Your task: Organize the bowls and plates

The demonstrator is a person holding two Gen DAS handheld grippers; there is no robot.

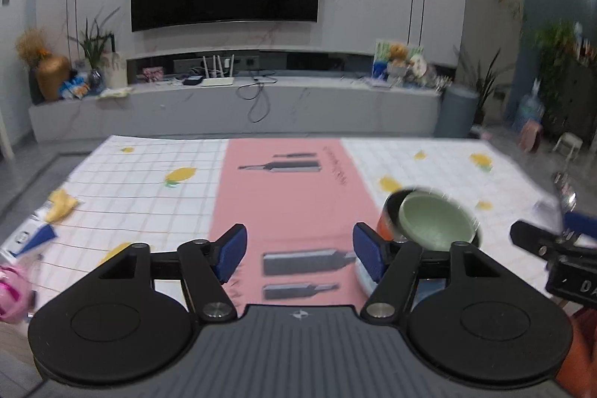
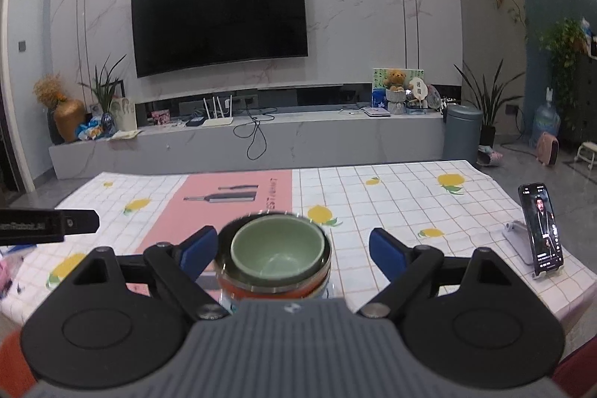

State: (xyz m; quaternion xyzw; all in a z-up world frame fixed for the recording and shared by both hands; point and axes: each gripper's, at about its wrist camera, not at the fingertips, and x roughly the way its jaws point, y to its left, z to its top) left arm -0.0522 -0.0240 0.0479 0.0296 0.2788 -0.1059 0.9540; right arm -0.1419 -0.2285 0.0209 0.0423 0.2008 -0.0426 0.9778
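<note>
- Both tongs stand wide with nothing between their pads: the left gripper frames only bare pink cloth, and the right gripper has its blue fingers clear of the bowls.
- Lower centre of the right wrist view shows the green bowl nested mouth-up in a steel bowl with an orange band, the stack standing upright on the tablecloth.
- From the left wrist view the same green bowl sits at lower right, blurred, its mouth seeming tipped toward the camera; whether it truly tilts I cannot tell.
- Only the right wrist view shows the phone on its stand at the right edge.
- Only the left wrist view shows the yellow cloth and packets at the left edge.
- Each view catches the other tool at its side edge.
</note>
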